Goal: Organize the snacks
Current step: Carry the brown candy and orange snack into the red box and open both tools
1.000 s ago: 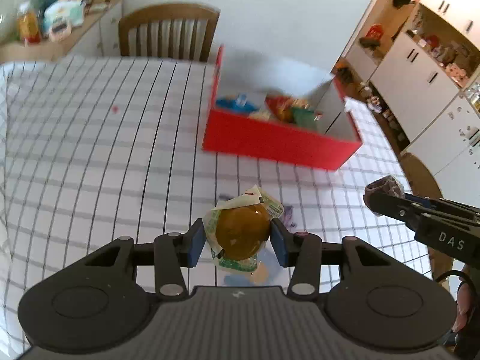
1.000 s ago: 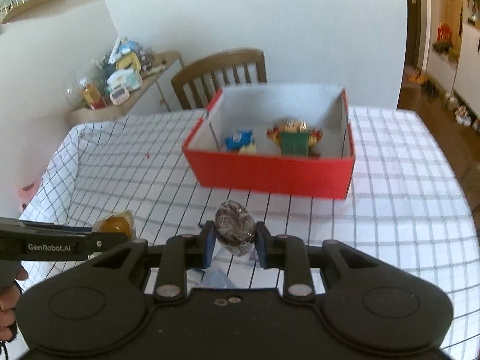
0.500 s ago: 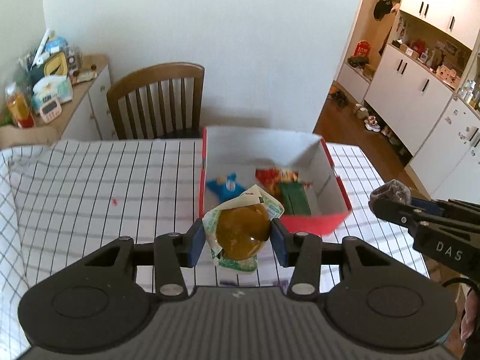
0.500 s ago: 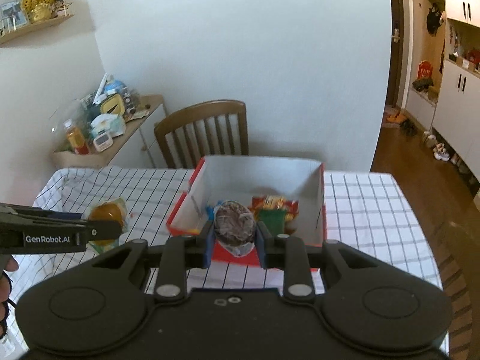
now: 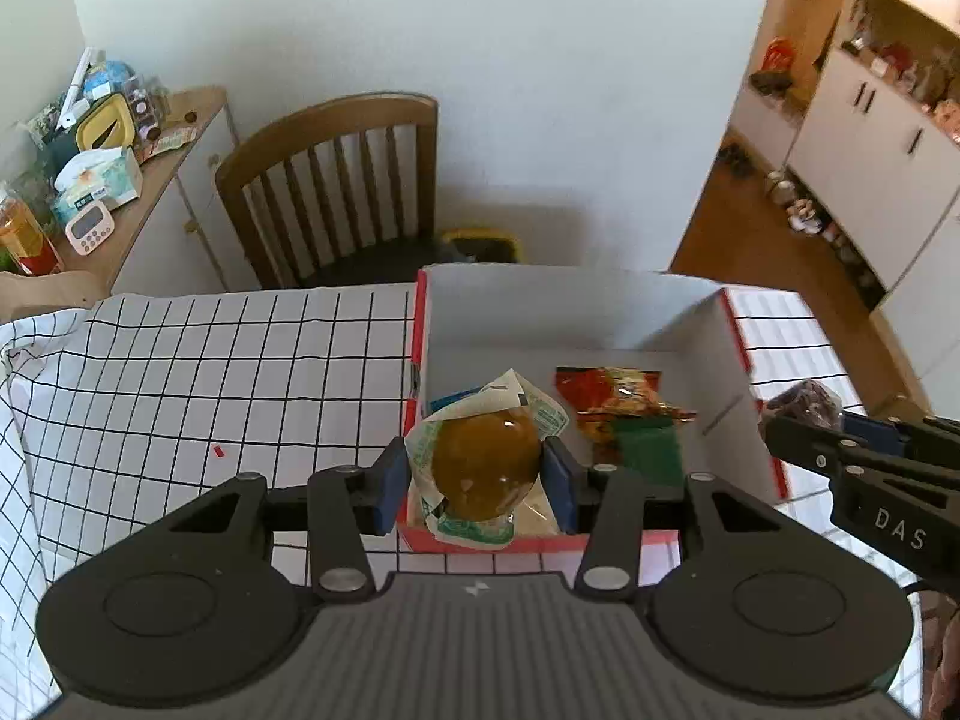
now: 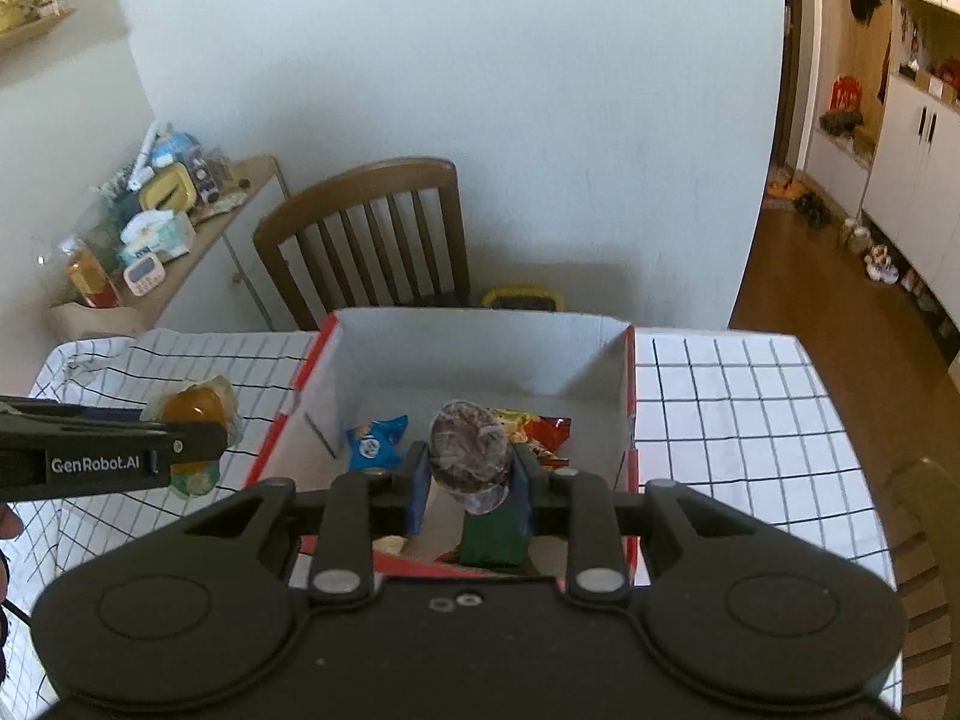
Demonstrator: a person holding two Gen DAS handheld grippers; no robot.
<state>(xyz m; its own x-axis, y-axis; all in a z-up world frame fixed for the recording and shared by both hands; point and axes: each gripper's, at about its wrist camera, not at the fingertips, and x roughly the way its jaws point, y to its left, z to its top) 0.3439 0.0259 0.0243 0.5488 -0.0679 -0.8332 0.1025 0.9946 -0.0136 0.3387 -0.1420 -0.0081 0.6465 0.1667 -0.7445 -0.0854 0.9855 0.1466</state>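
Note:
My left gripper [image 5: 477, 474] is shut on an orange jelly cup [image 5: 483, 462] in a clear wrapper, held above the near left corner of the red box [image 5: 729, 324]. My right gripper [image 6: 469, 471] is shut on a dark purple wrapped snack [image 6: 468, 450], held over the box's [image 6: 628, 396] near middle. Inside the box lie a blue packet [image 6: 377, 441], a red-orange packet [image 5: 612, 396] and a green packet [image 5: 651, 447]. The right gripper with its snack shows at the right of the left wrist view [image 5: 801, 405]; the left one shows at the left of the right wrist view [image 6: 192, 426].
The box stands on a table with a black-checked white cloth [image 5: 180, 390]. A wooden chair [image 5: 336, 180] stands behind the table. A side cabinet [image 5: 150, 138] with clutter is at the far left. White cupboards [image 5: 888, 138] line the right.
Both grippers have risen and moved forward with their snacks, from the table in front of the box to above the box's near part.

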